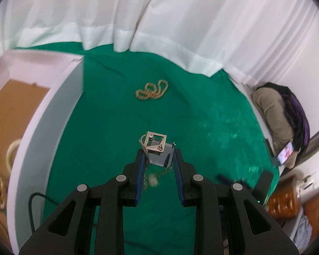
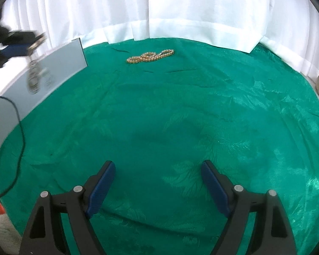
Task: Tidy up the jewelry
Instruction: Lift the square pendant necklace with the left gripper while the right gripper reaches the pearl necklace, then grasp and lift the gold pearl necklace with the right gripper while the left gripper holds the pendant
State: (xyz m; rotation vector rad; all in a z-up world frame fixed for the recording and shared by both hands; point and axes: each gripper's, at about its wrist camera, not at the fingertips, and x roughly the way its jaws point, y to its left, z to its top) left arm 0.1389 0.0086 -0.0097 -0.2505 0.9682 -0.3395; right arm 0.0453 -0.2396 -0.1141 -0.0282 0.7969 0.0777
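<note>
The left gripper is clamped on a small grey card carrying a square pendant with its chain dangling, held above the green cloth near the white box at the table's left edge. The right gripper hangs with jaws apart, empty. A bead necklace lies near the back edge. Recommended: carry the pendant well over the box wall, let the chain clear it, then release low inside.

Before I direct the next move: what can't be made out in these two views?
- Box contents: left wrist view, cut by the edge and blurred.
- Chain below the pendant: blurred, partly behind the left tool.
- Left tool in the right wrist view: motion-blurred, at the edge.
- Beaded necklace clasp: too small.
</note>
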